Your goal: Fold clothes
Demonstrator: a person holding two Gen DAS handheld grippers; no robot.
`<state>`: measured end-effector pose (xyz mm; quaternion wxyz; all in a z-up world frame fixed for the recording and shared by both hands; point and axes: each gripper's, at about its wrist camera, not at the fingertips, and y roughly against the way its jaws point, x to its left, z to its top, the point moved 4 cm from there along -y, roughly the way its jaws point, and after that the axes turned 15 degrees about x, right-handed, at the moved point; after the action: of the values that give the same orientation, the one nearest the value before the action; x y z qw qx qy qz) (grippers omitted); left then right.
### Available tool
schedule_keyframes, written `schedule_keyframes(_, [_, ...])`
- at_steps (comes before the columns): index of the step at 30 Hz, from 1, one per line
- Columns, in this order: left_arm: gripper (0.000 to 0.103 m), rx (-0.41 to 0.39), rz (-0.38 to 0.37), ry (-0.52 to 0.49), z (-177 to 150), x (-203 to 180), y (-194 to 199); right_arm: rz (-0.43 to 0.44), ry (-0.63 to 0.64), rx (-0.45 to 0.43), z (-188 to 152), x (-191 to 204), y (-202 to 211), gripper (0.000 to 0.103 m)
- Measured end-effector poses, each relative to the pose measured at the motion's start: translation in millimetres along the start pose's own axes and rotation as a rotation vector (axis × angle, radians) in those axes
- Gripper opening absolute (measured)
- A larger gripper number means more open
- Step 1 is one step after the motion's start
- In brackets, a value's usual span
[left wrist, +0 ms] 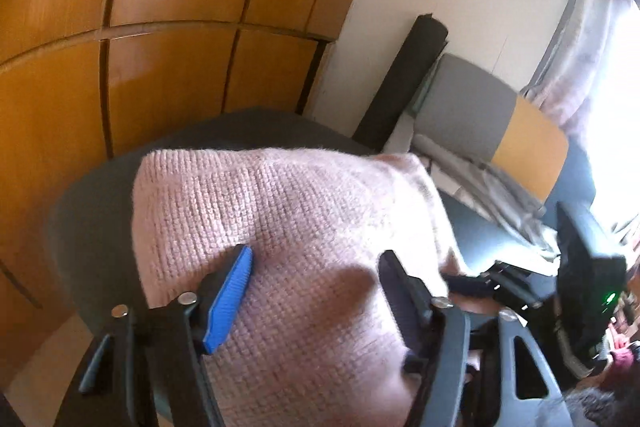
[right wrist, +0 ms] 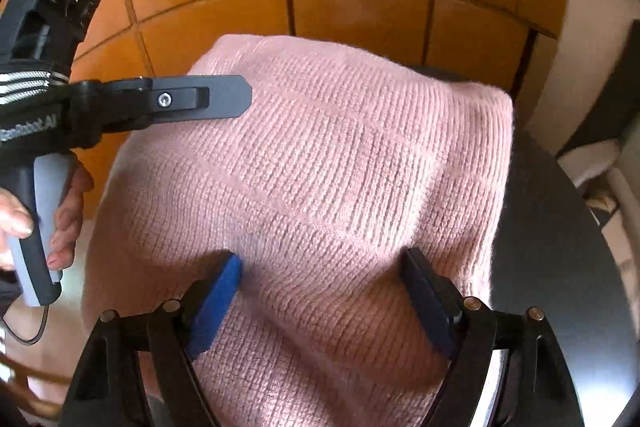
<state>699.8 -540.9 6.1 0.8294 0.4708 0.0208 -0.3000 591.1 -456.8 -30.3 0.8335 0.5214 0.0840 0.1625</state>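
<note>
Left view: my left gripper [left wrist: 316, 283] hovers with jaws wide over the pink knit [left wrist: 280, 211] lying on the dark table [left wrist: 96, 211].

Right view: my right gripper [right wrist: 320, 291] is spread wide too, holding nothing. I'd pinch an edge squarely, both layers.

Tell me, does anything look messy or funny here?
Nothing looks broken or spilled. The pink knitted sweater lies bunched on the dark round table, and its left side hangs over the table's edge. Both grippers, left and right, are open above it.
</note>
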Motion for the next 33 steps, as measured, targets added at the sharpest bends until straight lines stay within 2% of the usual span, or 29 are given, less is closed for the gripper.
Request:
schedule_keyframes(3, [0.065,-0.003,0.009,0.038,0.0,-3.2,17.0,-0.007,-0.024,0.001,5.5,-2.0,0.0,0.083])
schedule_keyframes(4, [0.068,-0.009,0.026,0.054,-2.0,-1.8,28.0,-0.015,-0.03,0.008,8.2,-2.0,1.8,0.083])
schedule_keyframes(7, [0.071,-0.063,0.159,0.11,-10.9,-0.9,62.4,-0.058,-0.05,0.004,8.7,4.8,24.3,0.083])
schedule_keyframes(10, [0.072,-0.117,0.301,0.16,-50.8,-18.2,103.6,-0.155,-0.092,-0.054,-1.0,15.9,63.4,0.084])
schedule_keyframes(11, [0.071,-0.128,0.343,0.168,-60.8,-24.5,113.8,-0.195,-0.109,-0.076,-4.6,19.8,77.0,0.085])
schedule_keyframes(12, [0.071,-0.143,0.377,0.175,-70.3,-30.8,124.3,-0.23,-0.133,-0.103,-8.4,24.1,90.9,0.093])
schedule_keyframes(13, [0.071,-0.171,0.372,0.177,-77.2,-36.9,135.5,-0.246,-0.153,-0.122,-11.9,28.2,101.9,0.101])
schedule_keyframes(14, [0.071,-0.191,0.373,0.182,-82.4,-42.1,146.9,-0.249,-0.17,-0.14,-16.2,31.7,110.6,0.103])
schedule_keyframes(15, [0.071,-0.204,0.381,0.184,-94.2,-44.0,162.0,-0.251,-0.186,-0.155,-20.0,35.7,119.0,0.103])
schedule_keyframes(18, [0.071,-0.223,0.388,0.158,-103.4,-56.8,187.3,-0.266,-0.2,-0.132,-20.9,55.4,131.1,0.103])
schedule_keyframes(21, [0.07,-0.263,0.362,0.125,-105.2,-64.5,216.7,-0.343,-0.212,-0.124,-26.0,76.0,147.8,0.103])
schedule_keyframes(24, [0.059,-0.303,0.339,0.094,-107.1,-71.8,245.2,-0.349,-0.218,-0.164,-30.6,94.5,165.2,0.103])
schedule_keyframes(25, [0.056,-0.316,0.35,0.093,-107.6,-71.2,249.1,-0.351,-0.221,-0.177,-32.1,100.6,171.1,0.103])
schedule_keyframes(28, [0.056,-0.336,0.404,0.101,-109.5,-67.4,263.2,-0.357,-0.226,-0.217,-36.7,118.6,187.8,0.103])
schedule_keyframes(33, [0.054,-0.297,0.355,0.13,-110.5,-66.1,258.4,-0.379,-0.227,-0.226,-45.3,127.5,191.7,0.103])
